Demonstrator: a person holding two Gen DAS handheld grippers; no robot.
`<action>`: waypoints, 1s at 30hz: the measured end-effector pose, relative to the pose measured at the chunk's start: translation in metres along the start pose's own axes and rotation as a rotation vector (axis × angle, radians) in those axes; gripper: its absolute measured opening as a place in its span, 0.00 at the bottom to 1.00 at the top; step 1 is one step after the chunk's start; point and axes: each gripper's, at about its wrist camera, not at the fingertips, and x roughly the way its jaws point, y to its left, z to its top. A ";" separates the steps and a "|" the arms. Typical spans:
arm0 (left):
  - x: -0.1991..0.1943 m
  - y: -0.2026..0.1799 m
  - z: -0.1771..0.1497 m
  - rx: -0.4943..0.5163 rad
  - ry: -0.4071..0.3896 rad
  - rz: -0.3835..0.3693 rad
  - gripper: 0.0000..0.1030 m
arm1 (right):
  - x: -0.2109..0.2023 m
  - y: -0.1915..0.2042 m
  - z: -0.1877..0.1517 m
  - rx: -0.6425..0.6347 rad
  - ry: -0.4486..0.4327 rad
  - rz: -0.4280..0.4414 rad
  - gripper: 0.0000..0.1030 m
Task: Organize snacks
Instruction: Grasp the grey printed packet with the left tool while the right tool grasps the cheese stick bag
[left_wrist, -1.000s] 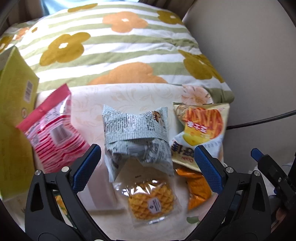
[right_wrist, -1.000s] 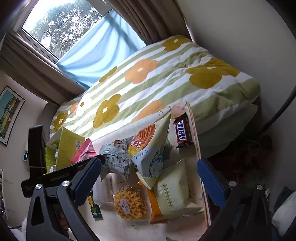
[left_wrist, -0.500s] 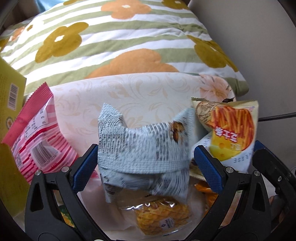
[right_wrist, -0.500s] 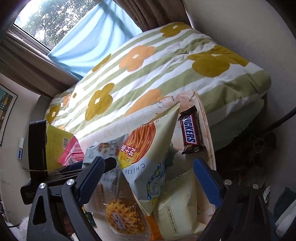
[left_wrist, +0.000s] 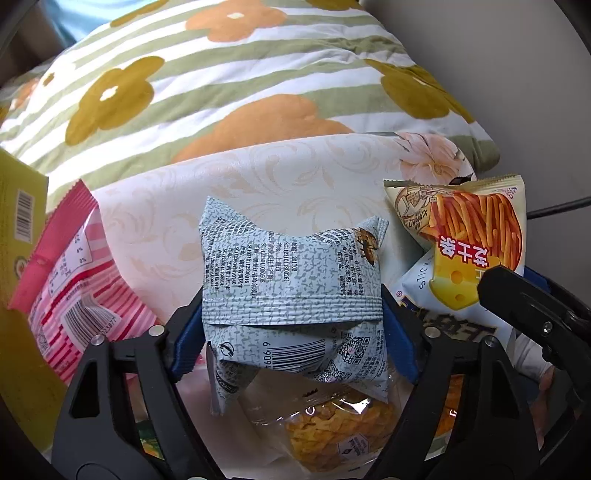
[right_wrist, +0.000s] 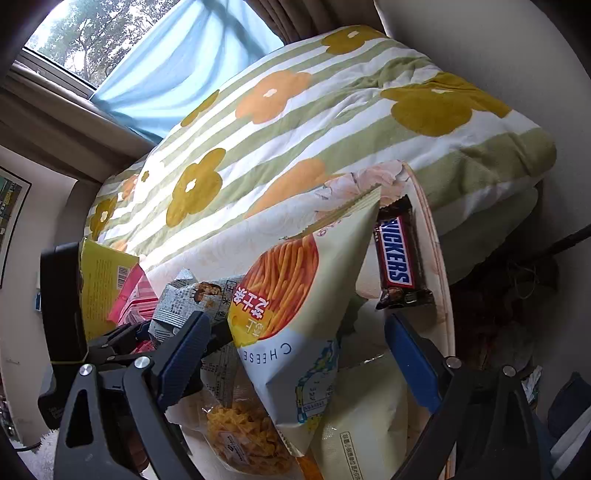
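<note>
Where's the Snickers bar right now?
In the right wrist view the Snickers bar lies right of centre, just right of the cheese stick bag, near the floral tray's edge, beyond the right-hand finger.

Showing glossy crinkled plastic film on grey snack packet (left_wrist: 291, 295); soft matt cloth on floral quilt (left_wrist: 229, 85); shiny wrapper on Snickers bar (right_wrist: 397, 254).

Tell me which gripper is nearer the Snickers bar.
Right. The right gripper straddles the cheese stick bag, the Snickers bar just beyond one finger. The left gripper, closing around the grey packet, sits farther off.
</note>
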 end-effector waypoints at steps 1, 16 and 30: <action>0.000 -0.001 0.000 0.003 -0.002 0.002 0.75 | 0.001 0.000 0.000 0.000 0.003 0.001 0.91; -0.016 0.003 0.001 0.006 -0.039 0.038 0.74 | 0.023 -0.001 0.000 -0.004 0.059 0.018 0.73; -0.055 0.001 -0.011 -0.023 -0.123 0.048 0.74 | 0.004 0.017 -0.003 -0.070 0.037 0.038 0.41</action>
